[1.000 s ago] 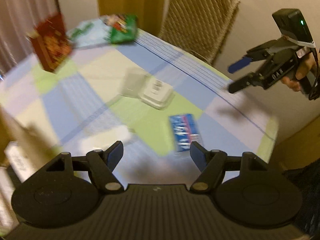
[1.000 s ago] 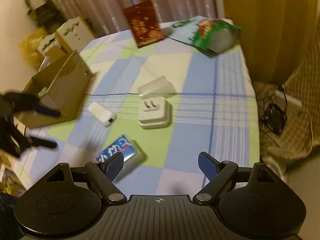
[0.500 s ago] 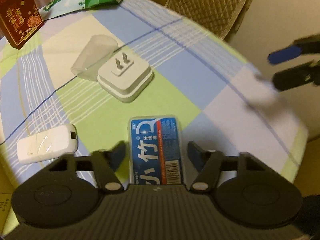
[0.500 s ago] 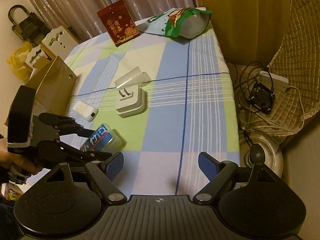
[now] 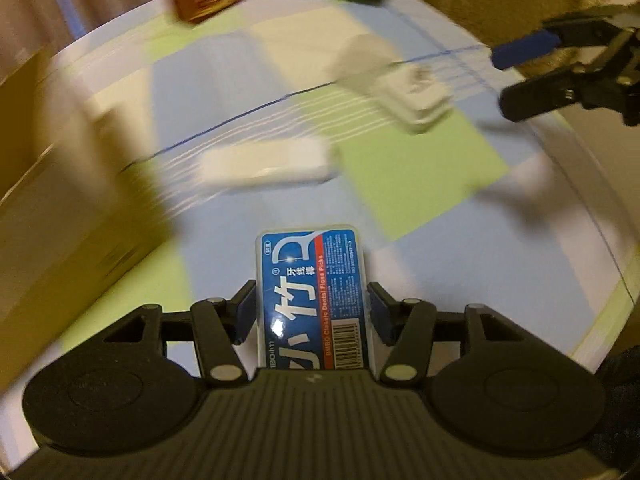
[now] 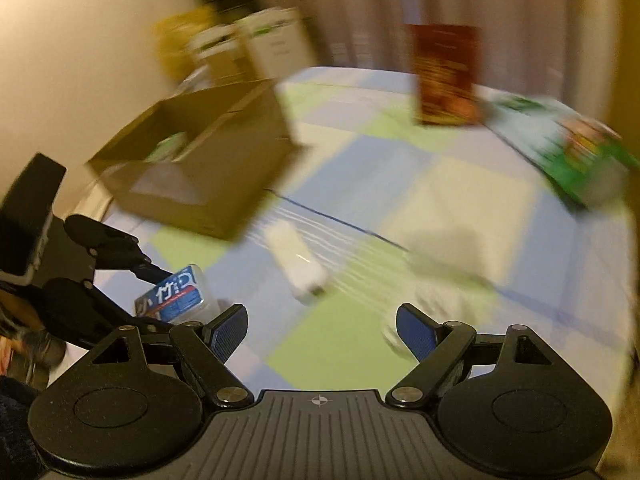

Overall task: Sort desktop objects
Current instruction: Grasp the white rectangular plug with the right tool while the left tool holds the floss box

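The left gripper clamps the blue dental floss pick box between both pads, above the checked tablecloth. At 10 o'clock stands the cardboard box; at 12 lies a white oblong case. The right gripper is spread wide, holding nothing.

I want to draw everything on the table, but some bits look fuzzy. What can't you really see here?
- White plug block: motion blur smears it in both wrist views.
- Cardboard box contents: its walls and blur hide them in the right wrist view.
- Floss pick box: near end hidden behind the left gripper body.
- Red packet print: too blurred to read.
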A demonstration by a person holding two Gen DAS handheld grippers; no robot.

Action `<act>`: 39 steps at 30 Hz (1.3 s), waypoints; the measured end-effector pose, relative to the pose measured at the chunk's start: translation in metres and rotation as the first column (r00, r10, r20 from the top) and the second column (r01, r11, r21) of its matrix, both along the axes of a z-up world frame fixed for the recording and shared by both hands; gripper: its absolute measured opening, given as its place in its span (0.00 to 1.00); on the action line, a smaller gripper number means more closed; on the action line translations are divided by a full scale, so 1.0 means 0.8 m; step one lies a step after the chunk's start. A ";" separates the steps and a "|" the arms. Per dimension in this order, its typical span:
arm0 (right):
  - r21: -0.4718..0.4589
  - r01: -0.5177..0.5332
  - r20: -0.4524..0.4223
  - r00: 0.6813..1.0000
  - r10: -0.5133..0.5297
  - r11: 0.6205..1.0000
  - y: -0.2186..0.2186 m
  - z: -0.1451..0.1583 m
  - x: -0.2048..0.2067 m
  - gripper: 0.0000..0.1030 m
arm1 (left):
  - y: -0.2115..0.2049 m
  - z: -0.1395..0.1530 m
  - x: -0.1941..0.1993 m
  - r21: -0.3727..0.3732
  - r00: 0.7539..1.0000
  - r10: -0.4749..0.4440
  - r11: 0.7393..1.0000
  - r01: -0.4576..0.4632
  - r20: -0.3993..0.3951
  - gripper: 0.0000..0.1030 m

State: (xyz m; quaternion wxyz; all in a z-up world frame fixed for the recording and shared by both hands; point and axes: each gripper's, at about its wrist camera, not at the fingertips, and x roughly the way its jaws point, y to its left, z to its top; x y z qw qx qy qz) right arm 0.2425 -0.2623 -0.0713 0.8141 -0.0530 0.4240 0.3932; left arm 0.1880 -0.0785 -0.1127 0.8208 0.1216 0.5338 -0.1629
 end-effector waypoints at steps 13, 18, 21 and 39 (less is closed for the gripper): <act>-0.252 -0.308 -0.026 0.950 0.312 0.917 0.171 -0.108 0.091 0.44 | 0.121 0.040 -0.049 -0.007 0.959 0.282 0.959 -0.282 0.024 0.52; -0.278 -0.309 -0.020 0.948 0.317 0.909 0.187 -0.124 0.098 0.44 | 0.146 0.044 -0.058 -0.018 0.948 0.317 0.948 -0.316 0.022 0.52; -0.286 -0.314 -0.011 0.946 0.324 0.905 0.192 -0.129 0.100 0.44 | 0.158 0.047 -0.061 -0.028 0.945 0.325 0.945 -0.325 0.019 0.52; -0.114 -0.053 -0.133 0.990 0.037 0.992 0.169 -0.060 0.046 0.38 | 0.217 0.086 -0.053 -0.092 0.960 0.265 0.962 -0.257 0.088 0.52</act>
